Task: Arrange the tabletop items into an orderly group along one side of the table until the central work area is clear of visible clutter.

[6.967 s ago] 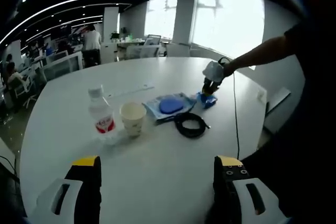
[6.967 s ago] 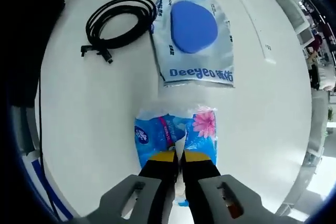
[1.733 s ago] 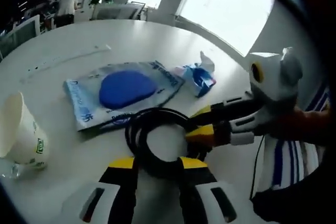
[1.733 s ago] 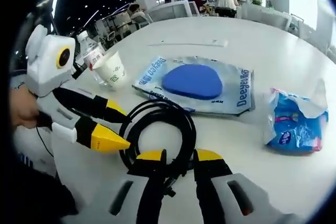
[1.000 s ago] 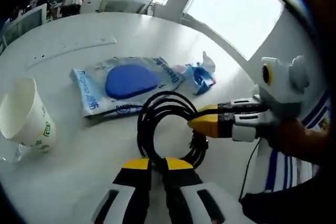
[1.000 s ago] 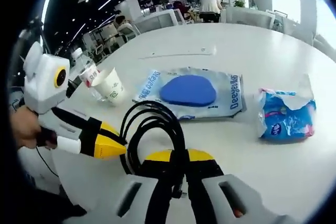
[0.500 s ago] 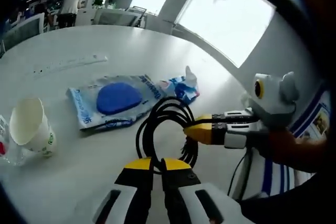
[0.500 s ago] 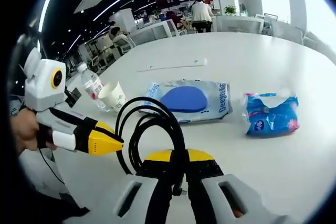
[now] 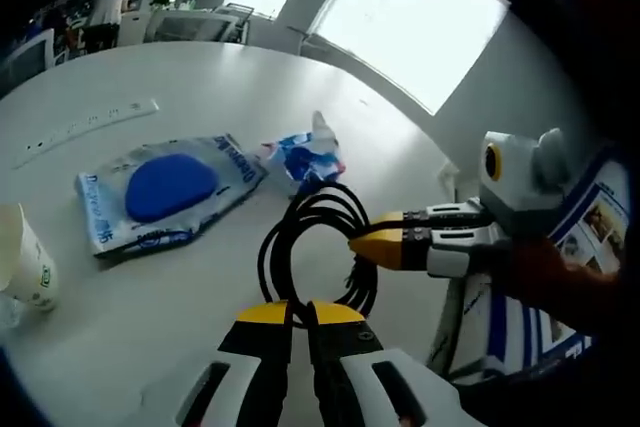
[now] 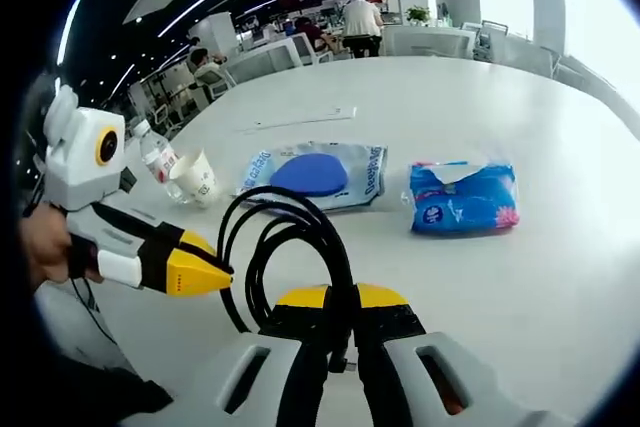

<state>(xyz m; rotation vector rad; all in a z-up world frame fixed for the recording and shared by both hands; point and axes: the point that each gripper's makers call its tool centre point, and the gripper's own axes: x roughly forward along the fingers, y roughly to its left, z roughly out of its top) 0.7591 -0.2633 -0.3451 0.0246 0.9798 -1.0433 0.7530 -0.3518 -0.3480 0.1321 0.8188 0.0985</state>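
Two claws, left claw (image 9: 299, 313) and right claw (image 10: 341, 299), each pinch the coiled black cable (image 9: 315, 247) above the white counter (image 9: 150, 277), near a blue tissue pack (image 10: 462, 199).

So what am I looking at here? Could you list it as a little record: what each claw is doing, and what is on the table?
left claw: shut on the black cable coil
right claw: shut on the same coil
coil: held up off the white table
flat packet with blue disc: lying flat on the table
blue tissue pack: lying beside the packet
paper cup: upright
water bottle: right next to the cup
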